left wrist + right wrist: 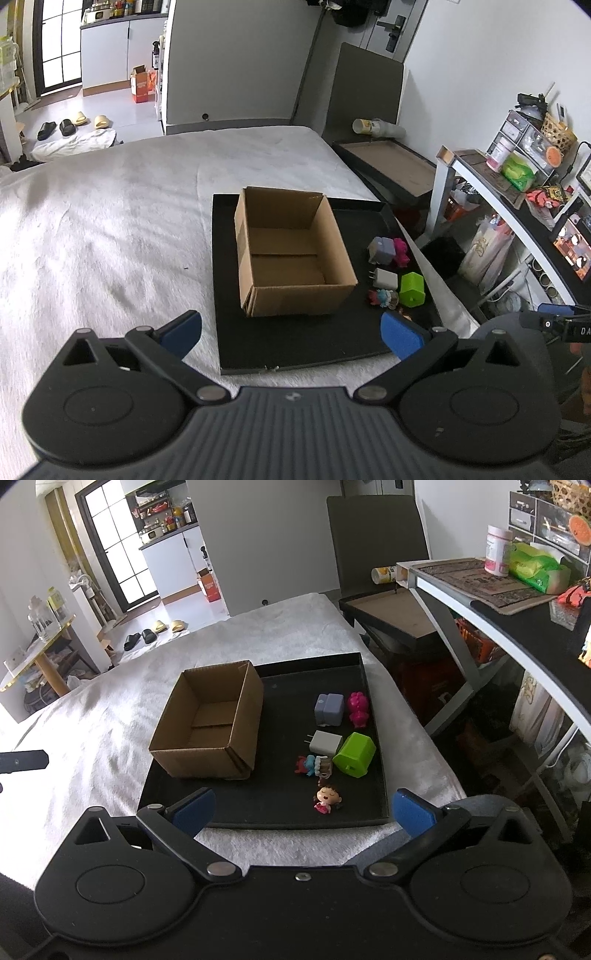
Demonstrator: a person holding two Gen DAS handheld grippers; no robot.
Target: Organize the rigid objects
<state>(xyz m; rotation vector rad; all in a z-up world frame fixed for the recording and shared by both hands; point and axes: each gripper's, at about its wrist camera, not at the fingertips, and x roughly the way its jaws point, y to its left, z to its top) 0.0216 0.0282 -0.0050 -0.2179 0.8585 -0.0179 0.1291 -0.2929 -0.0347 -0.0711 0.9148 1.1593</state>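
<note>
So both the left tool and right tool hover spread and empty near the black tray, probably since the toys sit right of the empty cardboard box.

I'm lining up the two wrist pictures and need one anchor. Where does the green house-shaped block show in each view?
Left wrist view: the green block lies right of centre on the black tray, right of the cardboard box, just beyond the right blue fingertip.
Right wrist view: the green block lies a little right of centre, near the tray's right rim.
Shared landmark: the white charger lies just left of the block in both.
</note>
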